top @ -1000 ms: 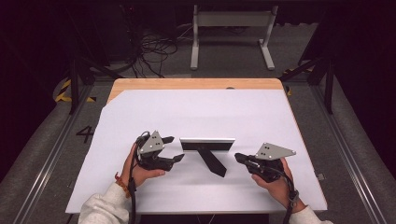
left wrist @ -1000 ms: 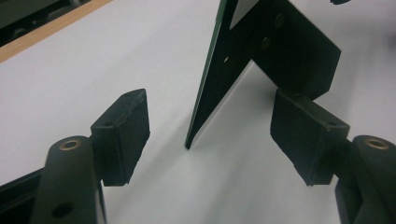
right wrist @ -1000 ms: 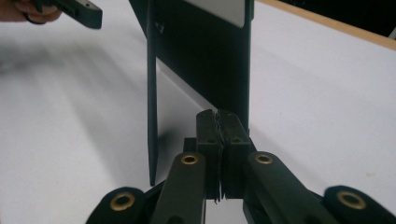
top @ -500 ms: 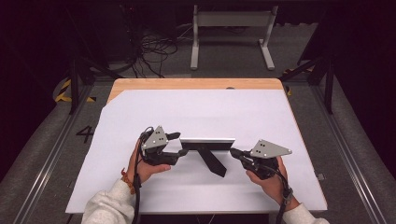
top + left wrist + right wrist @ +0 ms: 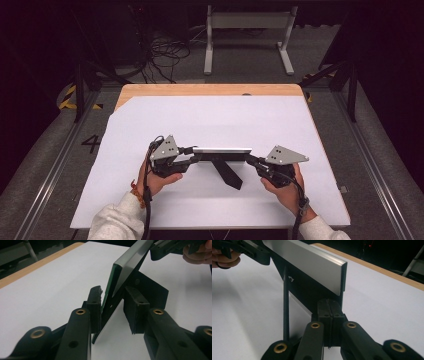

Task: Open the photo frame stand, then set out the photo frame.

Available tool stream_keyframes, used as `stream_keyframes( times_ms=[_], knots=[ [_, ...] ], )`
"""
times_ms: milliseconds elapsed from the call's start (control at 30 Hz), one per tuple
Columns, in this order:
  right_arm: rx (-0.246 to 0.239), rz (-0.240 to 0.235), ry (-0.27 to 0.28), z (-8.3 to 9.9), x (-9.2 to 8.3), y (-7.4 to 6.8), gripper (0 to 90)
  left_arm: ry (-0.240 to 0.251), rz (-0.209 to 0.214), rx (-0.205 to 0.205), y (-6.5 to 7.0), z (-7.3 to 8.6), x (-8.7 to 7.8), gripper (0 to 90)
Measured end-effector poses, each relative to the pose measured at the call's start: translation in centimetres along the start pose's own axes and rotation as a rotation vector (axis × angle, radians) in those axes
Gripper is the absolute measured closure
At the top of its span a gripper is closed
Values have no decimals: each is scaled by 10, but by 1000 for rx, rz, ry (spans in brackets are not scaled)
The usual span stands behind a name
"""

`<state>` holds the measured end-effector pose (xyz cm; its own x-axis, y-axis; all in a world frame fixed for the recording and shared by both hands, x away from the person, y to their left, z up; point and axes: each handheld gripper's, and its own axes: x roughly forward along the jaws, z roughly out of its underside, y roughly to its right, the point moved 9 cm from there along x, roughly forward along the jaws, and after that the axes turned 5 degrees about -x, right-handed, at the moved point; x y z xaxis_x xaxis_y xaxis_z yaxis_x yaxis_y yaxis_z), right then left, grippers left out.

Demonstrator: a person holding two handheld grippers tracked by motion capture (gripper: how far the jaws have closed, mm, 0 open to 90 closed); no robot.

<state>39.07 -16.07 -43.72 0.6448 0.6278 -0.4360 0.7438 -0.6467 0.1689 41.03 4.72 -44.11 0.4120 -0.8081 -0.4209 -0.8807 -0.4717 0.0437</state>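
Fig. — Silver-edged rectangular picture frame with black back and fold-out stand (image 5: pixel 223 153), upright near the front-centre of the white-covered table (image 5: pixel 210 120), leaning on its black prop (image 5: pixel 227 172).

Change vs. a second ago: the left gripper (image 5: pixel 192 154), then short of the frame's left end, now straddles it; its jaws have just been closing w/ the frame edge between them. The right gripper (image 5: pixel 250 159) is at the frame's right end. Reading: two-ended grasp nearly set, prob. ahead of a lift or move.

Left gripper view: one pad (image 5: pixel 95 303) lies against the frame face (image 5: pixel 130 265); the other pad (image 5: pixel 135 308) is apart, so no pinch yet. The high view can't resolve this.

Right gripper view: jaws pressed together at the frame's (image 5: pixel 312 267) lower corner; whether they pinch it, cannot tell.
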Motion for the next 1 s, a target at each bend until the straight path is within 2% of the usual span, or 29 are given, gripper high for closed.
stream_keyframes(
  times_ms=[267, 533, 1000],
  knots=[
    [3, 10, 3, -1, 3, 1, 900, -10, 1, 9, 2, 1, -1, 735],
    [5, 14, 1, 0, 5, 2, 900, -14, 0, 19, 5, 1, -1, 747],
    [16, 25, 2, 0, 6, 4, 900, -10, -1, 13, 7, 2, -1, 756]
  ],
)
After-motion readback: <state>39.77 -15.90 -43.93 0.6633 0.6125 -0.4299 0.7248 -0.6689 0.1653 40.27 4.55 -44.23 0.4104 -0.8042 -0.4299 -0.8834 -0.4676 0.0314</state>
